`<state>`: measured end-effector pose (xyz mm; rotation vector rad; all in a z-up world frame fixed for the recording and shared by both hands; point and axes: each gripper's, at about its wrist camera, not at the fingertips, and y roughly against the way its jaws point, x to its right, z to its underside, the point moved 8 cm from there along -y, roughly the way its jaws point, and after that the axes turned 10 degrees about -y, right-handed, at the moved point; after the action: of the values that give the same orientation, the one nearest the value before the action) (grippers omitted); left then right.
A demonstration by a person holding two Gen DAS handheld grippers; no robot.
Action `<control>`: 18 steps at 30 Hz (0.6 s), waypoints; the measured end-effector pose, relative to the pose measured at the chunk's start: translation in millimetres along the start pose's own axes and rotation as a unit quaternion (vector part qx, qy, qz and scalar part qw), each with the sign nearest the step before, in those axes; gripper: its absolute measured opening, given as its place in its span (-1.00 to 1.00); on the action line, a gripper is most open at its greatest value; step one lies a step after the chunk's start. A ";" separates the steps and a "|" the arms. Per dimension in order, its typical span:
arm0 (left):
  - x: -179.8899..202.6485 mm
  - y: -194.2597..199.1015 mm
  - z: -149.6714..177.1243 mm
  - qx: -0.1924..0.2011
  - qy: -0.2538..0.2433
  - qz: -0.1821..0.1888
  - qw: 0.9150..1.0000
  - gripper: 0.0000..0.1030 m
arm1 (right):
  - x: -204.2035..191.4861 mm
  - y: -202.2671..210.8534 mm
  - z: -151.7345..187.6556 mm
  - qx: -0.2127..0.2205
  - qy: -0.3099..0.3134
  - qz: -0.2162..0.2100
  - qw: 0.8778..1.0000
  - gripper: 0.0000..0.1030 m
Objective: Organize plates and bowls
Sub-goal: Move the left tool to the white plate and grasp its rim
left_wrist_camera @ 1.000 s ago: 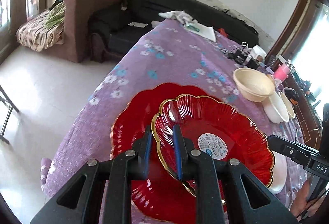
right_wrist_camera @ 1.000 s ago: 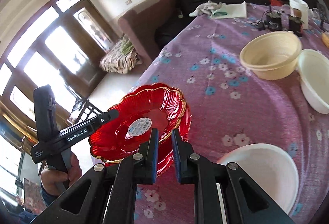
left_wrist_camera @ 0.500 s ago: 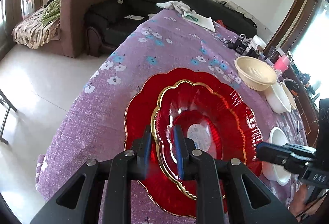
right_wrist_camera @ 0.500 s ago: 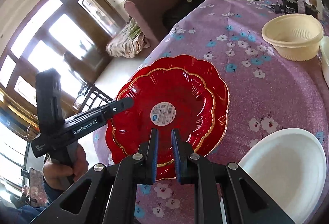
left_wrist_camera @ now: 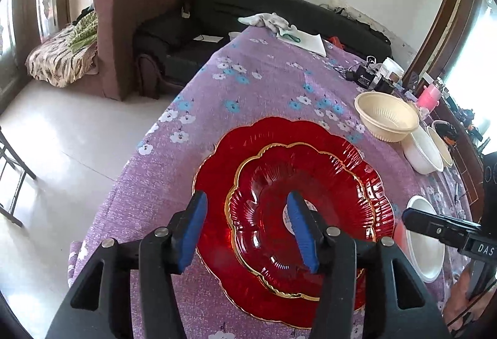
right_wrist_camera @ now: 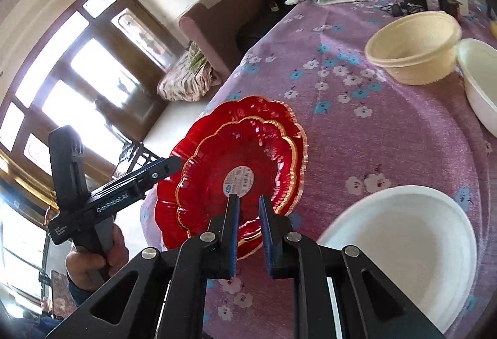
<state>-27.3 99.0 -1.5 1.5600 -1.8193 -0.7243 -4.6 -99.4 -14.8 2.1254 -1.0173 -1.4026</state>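
Now the left gripper has just been opening, its fingers spread either side of the small red plate's near rim, which rests nested on the big red plate. The right gripper is pressed nearly together, empty. Withdrawing carelessly could snag that rim and shift the 2 plates.

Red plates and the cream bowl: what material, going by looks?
Red plates: translucent glass or clear plastic, can't tell which; glossy, ribbed, scalloped gold rims, light glinting through. The smaller still carries a barcode sticker.
Cream bowl: likely plastic or pulp fibre; matte, opaque, thin ribbed wall.
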 end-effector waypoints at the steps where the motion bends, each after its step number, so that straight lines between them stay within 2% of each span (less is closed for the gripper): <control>1: 1.0 1.7 -0.9 0.002 0.000 0.000 1.000 0.03 | 3.5 3.6 -1.0 0.004 -0.004 0.000 1.000 -0.68; 9: 33.5 12.1 -8.6 0.015 -0.033 0.018 0.999 0.03 | 32.8 30.7 -9.7 0.032 -0.035 0.001 0.999 -0.68; 18: 101.6 16.5 -7.6 0.021 -0.098 0.069 0.993 0.04 | 77.9 72.5 -17.5 0.085 -0.082 0.011 0.993 -0.69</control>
<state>-42.7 0.9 26.7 1.4123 -2.0755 -0.8028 3.8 -206.6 -7.3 2.1354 -1.2597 -1.5505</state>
